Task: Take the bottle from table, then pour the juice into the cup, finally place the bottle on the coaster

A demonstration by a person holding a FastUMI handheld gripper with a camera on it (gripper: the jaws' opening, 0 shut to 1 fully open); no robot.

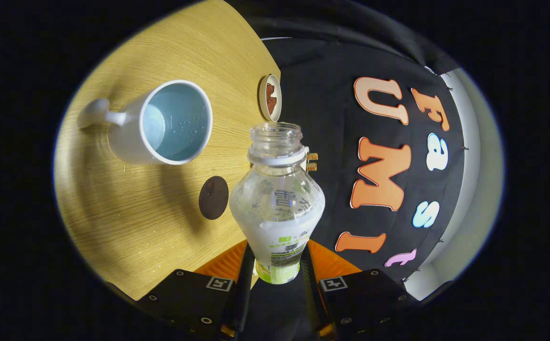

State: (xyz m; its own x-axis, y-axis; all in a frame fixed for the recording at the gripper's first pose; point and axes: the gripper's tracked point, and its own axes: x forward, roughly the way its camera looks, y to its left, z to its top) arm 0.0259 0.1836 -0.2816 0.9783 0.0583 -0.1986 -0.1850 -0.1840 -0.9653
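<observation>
The clear, glossy plastic bottle (277, 199) held between the tool's (275, 274) fingers carries a smooth printed label. Beyond it, the pale wooden table (128, 213) shows fine matt grain; the white cup (161, 123) looks smooth glazed ceramic; the dark round coaster (213, 197) looks matt.

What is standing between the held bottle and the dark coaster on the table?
Nothing visible. The tool grips the bottle, and the coaster lies uncovered beside it on the table; the cup sits farther off.
</observation>
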